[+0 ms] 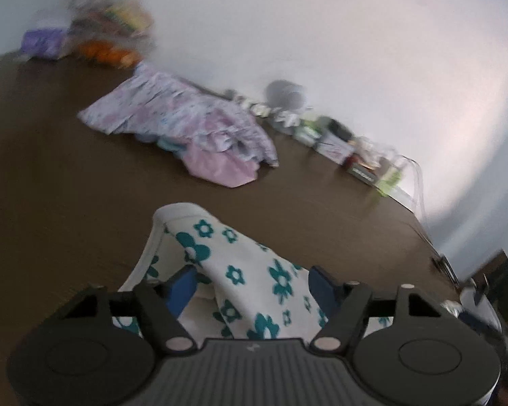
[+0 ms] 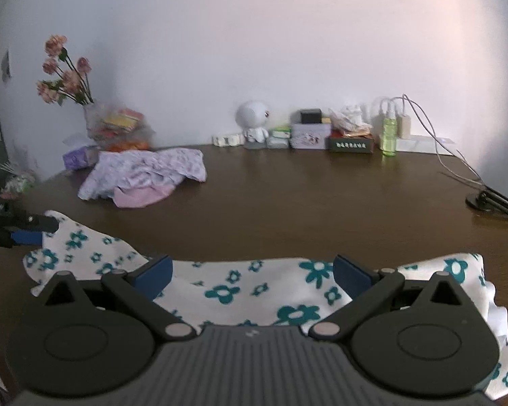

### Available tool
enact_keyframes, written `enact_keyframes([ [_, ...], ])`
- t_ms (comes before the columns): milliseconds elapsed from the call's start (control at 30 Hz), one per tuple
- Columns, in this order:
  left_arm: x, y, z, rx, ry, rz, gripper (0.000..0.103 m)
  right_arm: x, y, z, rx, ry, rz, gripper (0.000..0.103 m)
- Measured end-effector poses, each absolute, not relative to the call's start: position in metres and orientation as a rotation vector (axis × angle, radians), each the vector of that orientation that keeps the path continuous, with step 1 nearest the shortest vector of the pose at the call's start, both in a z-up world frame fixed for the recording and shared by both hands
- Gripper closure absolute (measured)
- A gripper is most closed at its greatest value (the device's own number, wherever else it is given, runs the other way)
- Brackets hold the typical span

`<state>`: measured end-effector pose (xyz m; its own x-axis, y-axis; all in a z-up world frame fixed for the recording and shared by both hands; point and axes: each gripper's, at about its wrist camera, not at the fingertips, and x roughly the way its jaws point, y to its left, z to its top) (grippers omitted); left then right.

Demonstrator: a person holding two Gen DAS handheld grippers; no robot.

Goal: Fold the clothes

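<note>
A white garment with teal flowers (image 2: 254, 291) lies spread along the front edge of the brown table (image 2: 304, 196). My right gripper (image 2: 252, 270) is open above its middle, blue pads wide apart. My left gripper (image 1: 254, 280) is open too, with a raised fold of the same garment (image 1: 247, 270) between its blue fingers; whether they touch it I cannot tell. The left gripper's tip also shows in the right wrist view (image 2: 34, 230), at the garment's far left corner.
A crumpled pile of lilac and pink clothes (image 2: 142, 176) lies at the back left of the table. Along the wall stand flowers (image 2: 67, 77), a snack bag (image 2: 122, 125), a white toy figure (image 2: 254, 121), boxes (image 2: 310, 132), a green bottle (image 2: 388, 132) and cables (image 2: 457, 155).
</note>
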<state>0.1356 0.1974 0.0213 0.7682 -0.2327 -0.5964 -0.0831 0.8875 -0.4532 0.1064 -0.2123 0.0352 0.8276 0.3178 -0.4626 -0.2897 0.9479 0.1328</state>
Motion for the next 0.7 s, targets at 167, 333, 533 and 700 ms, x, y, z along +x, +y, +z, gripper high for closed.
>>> enact_keyframes([
  [167,0.143,0.204,0.002,-0.598,0.693,-0.066,0.094,0.107,-0.206,0.022,0.035,0.540,0.336,0.000],
  [333,0.120,0.219,-0.010,-0.674,0.629,-0.093,0.097,0.109,-0.208,0.009,0.047,0.591,0.348,0.000],
  [533,0.107,0.225,-0.021,-0.691,0.599,-0.106,0.095,0.109,-0.213,-0.001,0.075,0.635,0.350,0.001],
  [700,0.100,0.231,-0.021,-0.719,0.593,-0.101,0.074,0.103,-0.216,0.004,0.069,0.628,0.342,0.001],
])
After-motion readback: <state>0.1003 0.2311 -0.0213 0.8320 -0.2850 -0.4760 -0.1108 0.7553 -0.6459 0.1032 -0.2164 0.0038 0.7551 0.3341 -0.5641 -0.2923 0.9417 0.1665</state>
